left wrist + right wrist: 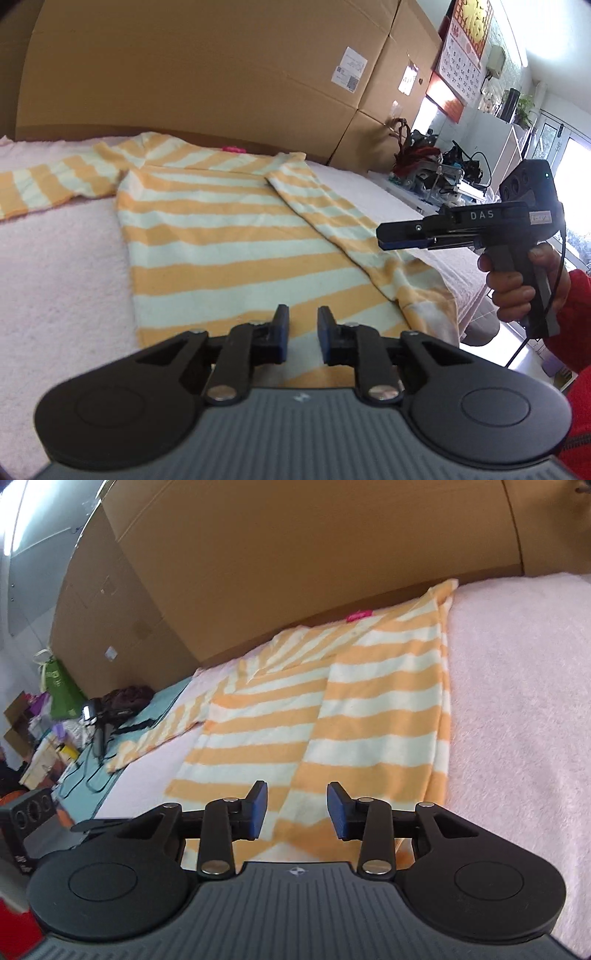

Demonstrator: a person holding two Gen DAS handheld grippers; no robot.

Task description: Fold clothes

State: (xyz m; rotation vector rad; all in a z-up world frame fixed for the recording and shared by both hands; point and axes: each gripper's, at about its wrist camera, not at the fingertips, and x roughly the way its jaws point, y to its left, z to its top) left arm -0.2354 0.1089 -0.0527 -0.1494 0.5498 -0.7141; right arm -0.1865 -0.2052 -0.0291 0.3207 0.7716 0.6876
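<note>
orange-striped shirt (229, 236) in both; only left wrist shows right gripper (384, 236).

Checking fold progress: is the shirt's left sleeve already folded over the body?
No: in the left wrist view the left sleeve lies spread out on the pink blanket, beside the striped shirt, not over it.

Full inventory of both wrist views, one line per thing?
Shirt: 1, orange and white stripes, flat on the blanket, right sleeve folded in.
Tag: 1, pink, at the shirt's collar.
Blanket: 1, pale pink, under the shirt.
Cardboard boxes: several, brown, behind the blanket.
Calendar: 1, red, on the wall.
Left gripper: open, above the hem.
Right gripper: open, above the hem.
</note>
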